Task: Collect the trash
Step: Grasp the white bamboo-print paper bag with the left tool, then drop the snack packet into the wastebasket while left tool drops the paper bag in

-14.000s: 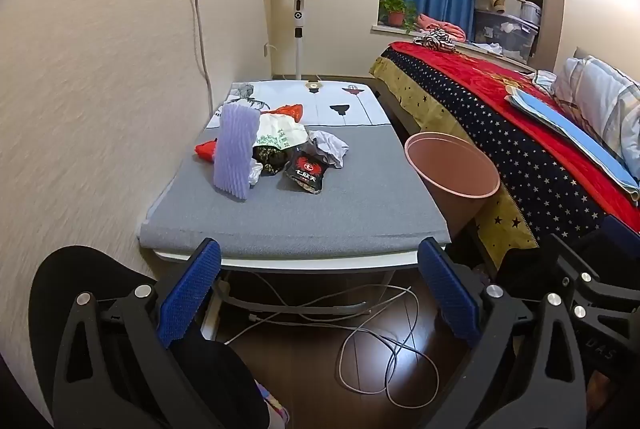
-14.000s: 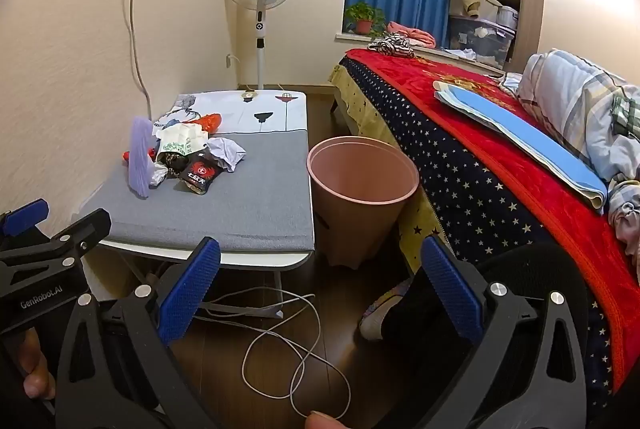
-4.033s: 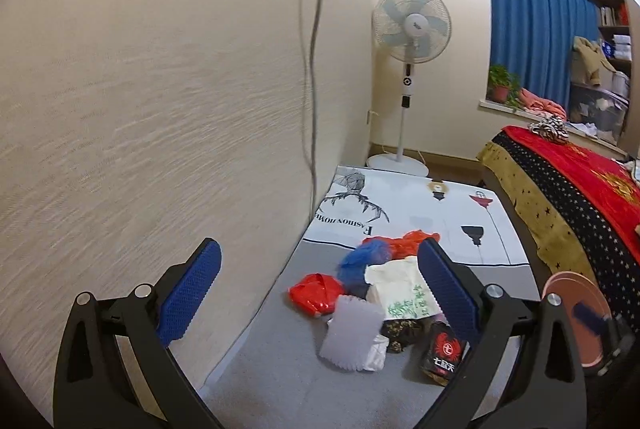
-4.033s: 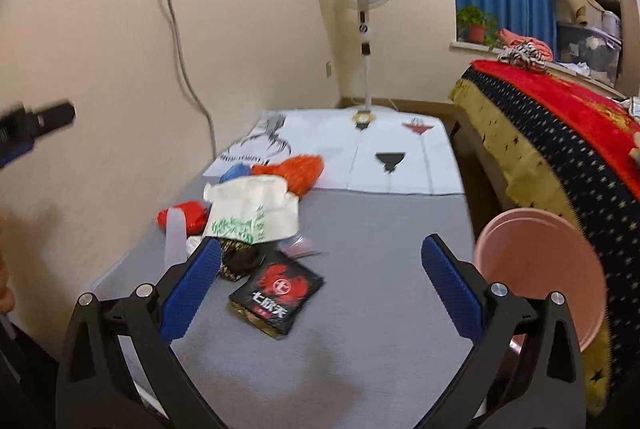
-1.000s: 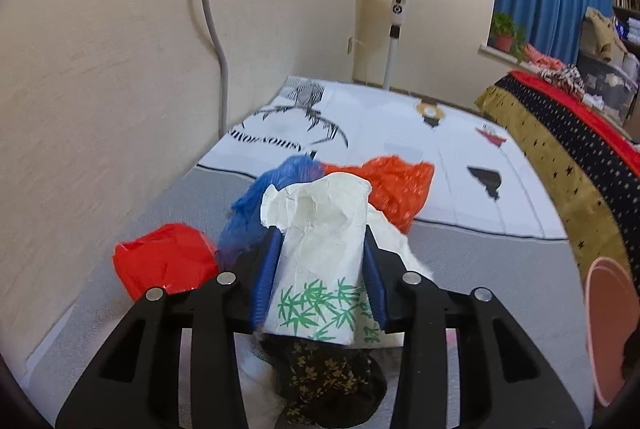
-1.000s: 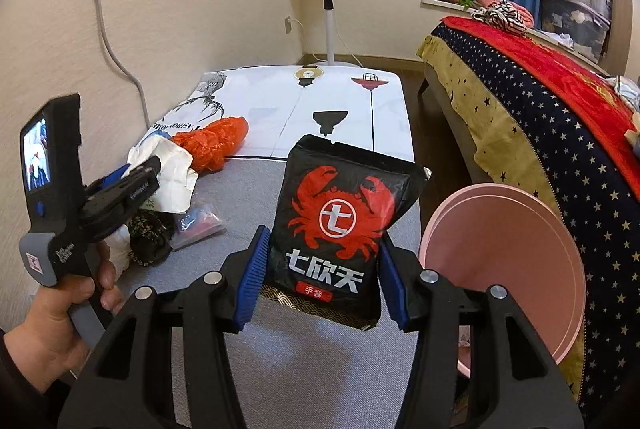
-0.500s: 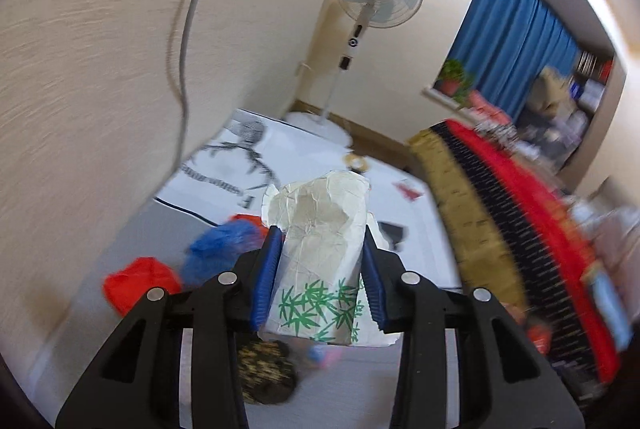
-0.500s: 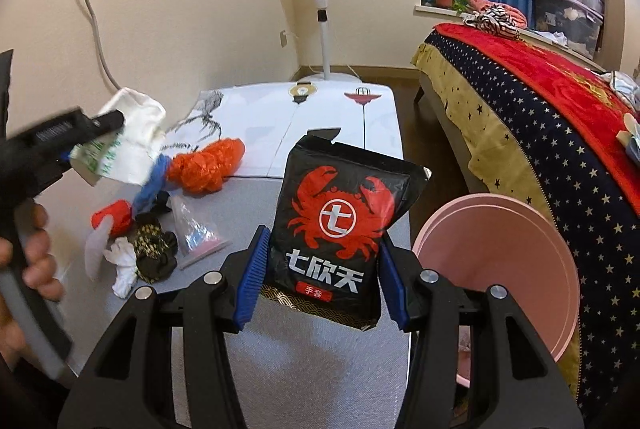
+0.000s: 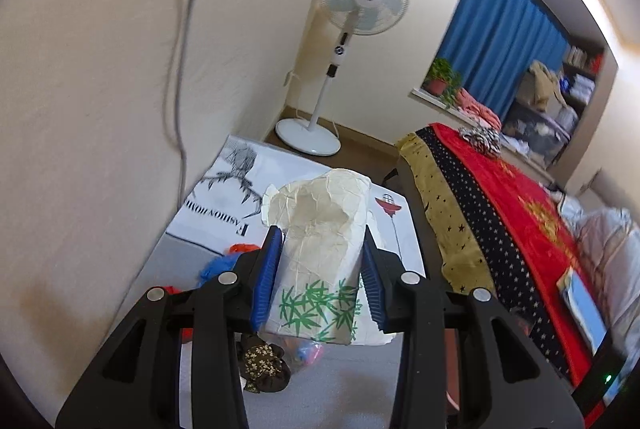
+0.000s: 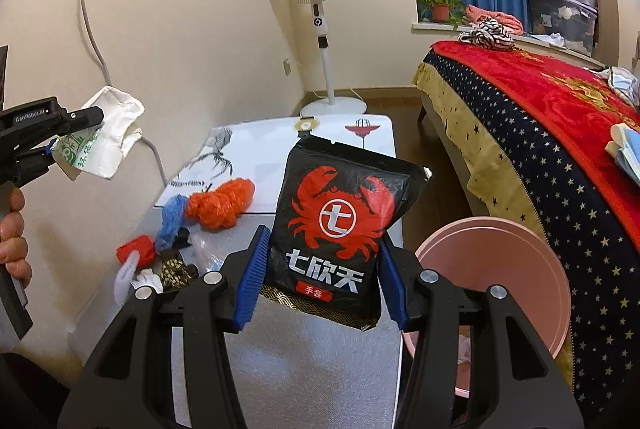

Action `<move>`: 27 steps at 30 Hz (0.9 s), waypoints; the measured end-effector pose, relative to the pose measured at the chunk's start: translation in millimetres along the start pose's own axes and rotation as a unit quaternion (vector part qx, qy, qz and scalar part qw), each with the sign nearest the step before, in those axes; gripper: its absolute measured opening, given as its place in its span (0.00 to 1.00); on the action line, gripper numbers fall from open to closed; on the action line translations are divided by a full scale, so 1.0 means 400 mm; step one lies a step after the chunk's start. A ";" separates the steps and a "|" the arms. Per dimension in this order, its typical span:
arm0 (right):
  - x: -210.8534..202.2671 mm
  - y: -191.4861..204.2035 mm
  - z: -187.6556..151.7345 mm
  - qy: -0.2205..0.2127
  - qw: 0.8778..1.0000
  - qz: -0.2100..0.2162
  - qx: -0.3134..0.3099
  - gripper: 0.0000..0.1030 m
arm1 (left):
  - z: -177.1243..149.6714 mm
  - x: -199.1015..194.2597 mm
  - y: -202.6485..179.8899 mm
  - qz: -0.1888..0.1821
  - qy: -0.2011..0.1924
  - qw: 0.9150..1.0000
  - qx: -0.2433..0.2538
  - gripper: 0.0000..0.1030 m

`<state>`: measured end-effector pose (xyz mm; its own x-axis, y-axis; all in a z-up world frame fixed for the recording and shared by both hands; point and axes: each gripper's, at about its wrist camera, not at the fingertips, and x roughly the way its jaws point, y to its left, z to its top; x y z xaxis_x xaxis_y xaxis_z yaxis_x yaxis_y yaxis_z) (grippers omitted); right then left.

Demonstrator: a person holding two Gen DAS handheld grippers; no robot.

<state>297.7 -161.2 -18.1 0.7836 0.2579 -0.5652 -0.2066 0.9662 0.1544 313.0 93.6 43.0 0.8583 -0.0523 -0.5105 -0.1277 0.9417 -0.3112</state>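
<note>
Two pieces of trash are held, one per gripper. The left gripper (image 9: pixel 320 271) has its jaws partly closed, pads pressing both sides of a crumpled paper bag (image 9: pixel 320 261) with a green leaf print. The right gripper (image 10: pixel 322 275) has its jaws about half closed on a black crab packet (image 10: pixel 340 233), which stands upright between the pads.

Change noted: a second ago the paper bag was low over the pile; it is now lifted well clear of the table (image 10: pixel 304 365), and from the right wrist view it hangs high to the left of the packet. The packet has risen a little. Neither grip has altered.

Below and left of the right jaws the remaining trash lies on the table: an orange bag (image 10: pixel 220 207), a blue scrap (image 10: pixel 172 219), a red wad (image 10: pixel 136 251), a dark patterned wrapper (image 10: pixel 174 271) and white bits. The pink bin (image 10: pixel 520 237) stands just right of and below the right jaws, beside the table and against the bed (image 10: pixel 560 133).

Judgement: both pickups are complete; the carry to the bin is next, with the packet nearer. Most of the pile is still to collect.
</note>
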 end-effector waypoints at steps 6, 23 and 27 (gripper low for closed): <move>-0.060 -0.082 0.046 0.002 1.000 -0.010 -0.006 0.50 | -0.026 -0.008 -0.114 -0.022 0.014 0.999 0.039 0.37; -0.029 -0.393 0.013 0.062 0.994 -0.089 -0.001 0.51 | -0.267 0.203 -0.511 -0.124 0.098 0.972 0.172 0.37; 0.001 -0.434 0.002 0.088 0.992 -0.094 0.016 0.53 | -0.313 0.266 -0.567 -0.131 0.119 0.966 0.187 0.37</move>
<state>334.5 -328.8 -44.5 0.6922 0.0723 -0.7181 -0.0452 0.9974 0.0569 371.0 -167.4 -41.2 0.6918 -0.3388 -0.6377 0.3062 0.9374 -0.1660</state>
